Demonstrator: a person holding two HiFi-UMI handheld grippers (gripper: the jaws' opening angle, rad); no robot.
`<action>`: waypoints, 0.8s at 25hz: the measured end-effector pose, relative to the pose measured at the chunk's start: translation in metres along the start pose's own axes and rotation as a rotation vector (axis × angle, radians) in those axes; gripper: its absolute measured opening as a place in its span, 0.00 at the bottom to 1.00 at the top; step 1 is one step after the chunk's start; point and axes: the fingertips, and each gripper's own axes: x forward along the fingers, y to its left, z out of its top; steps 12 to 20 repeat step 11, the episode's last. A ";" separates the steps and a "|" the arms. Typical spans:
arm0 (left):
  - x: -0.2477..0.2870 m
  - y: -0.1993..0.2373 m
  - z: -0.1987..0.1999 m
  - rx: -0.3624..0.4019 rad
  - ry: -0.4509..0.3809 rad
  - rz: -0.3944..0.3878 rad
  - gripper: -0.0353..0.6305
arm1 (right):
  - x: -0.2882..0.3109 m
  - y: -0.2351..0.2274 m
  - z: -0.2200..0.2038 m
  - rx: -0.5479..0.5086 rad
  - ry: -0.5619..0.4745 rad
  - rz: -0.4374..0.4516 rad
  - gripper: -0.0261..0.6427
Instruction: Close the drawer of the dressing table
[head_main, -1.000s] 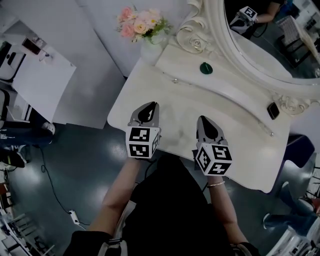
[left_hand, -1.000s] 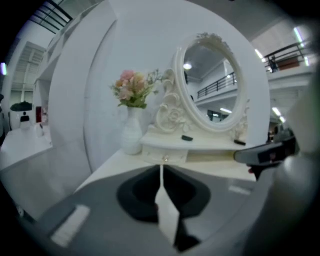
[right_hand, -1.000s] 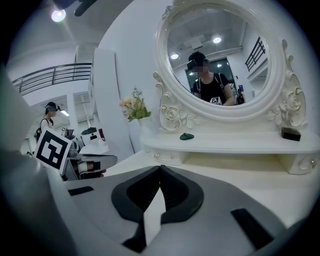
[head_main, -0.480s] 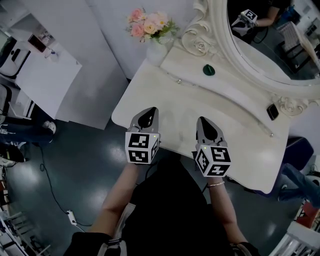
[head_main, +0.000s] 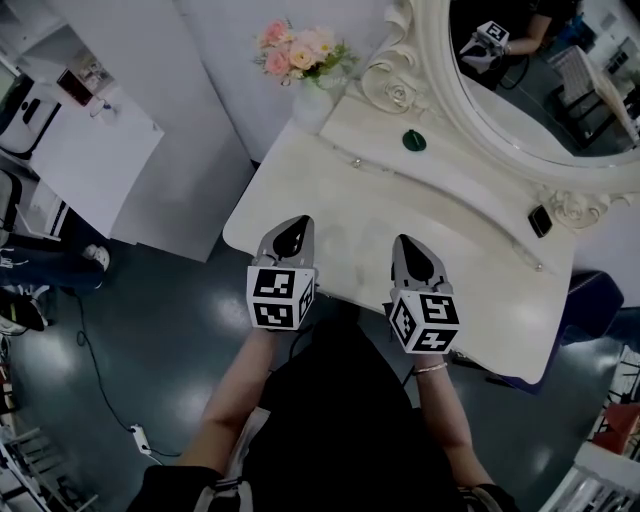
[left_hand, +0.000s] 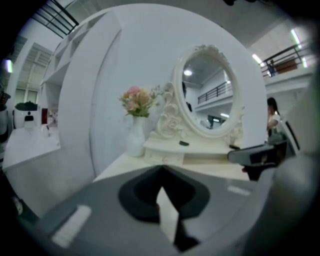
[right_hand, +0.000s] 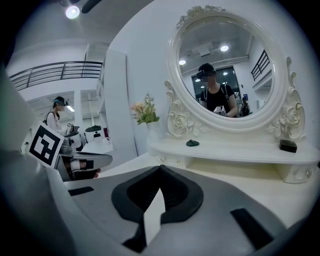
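The white dressing table (head_main: 470, 250) carries a raised shelf with a small drawer front (left_hand: 164, 159) whose knob (head_main: 355, 162) shows; the drawer front sits flush with the shelf. My left gripper (head_main: 291, 230) hovers over the table's front left part, shut with nothing in it. My right gripper (head_main: 410, 246) hangs beside it over the table's front middle, also shut and empty. In the left gripper view the left gripper (left_hand: 161, 170) points at the shelf and vase. In the right gripper view the right gripper (right_hand: 160, 169) faces the shelf below the mirror.
An oval mirror (head_main: 540, 90) in an ornate frame stands at the back. A vase of pink flowers (head_main: 300, 60) is at the shelf's left end. A green object (head_main: 414, 141) and a small dark object (head_main: 539, 220) lie on the shelf. Dark floor lies left of the table.
The left gripper has drawn back a little toward the table's front edge. The right gripper has stayed in place. The head view has shifted slightly.
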 end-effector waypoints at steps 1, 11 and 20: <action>0.000 0.000 0.000 0.000 -0.001 0.000 0.06 | 0.000 0.000 -0.001 -0.001 0.000 -0.001 0.04; -0.001 0.000 0.000 -0.001 0.003 0.003 0.06 | 0.000 0.002 0.001 -0.003 -0.003 0.011 0.04; -0.001 0.000 0.000 -0.001 0.003 0.003 0.06 | 0.000 0.002 0.001 -0.003 -0.003 0.011 0.04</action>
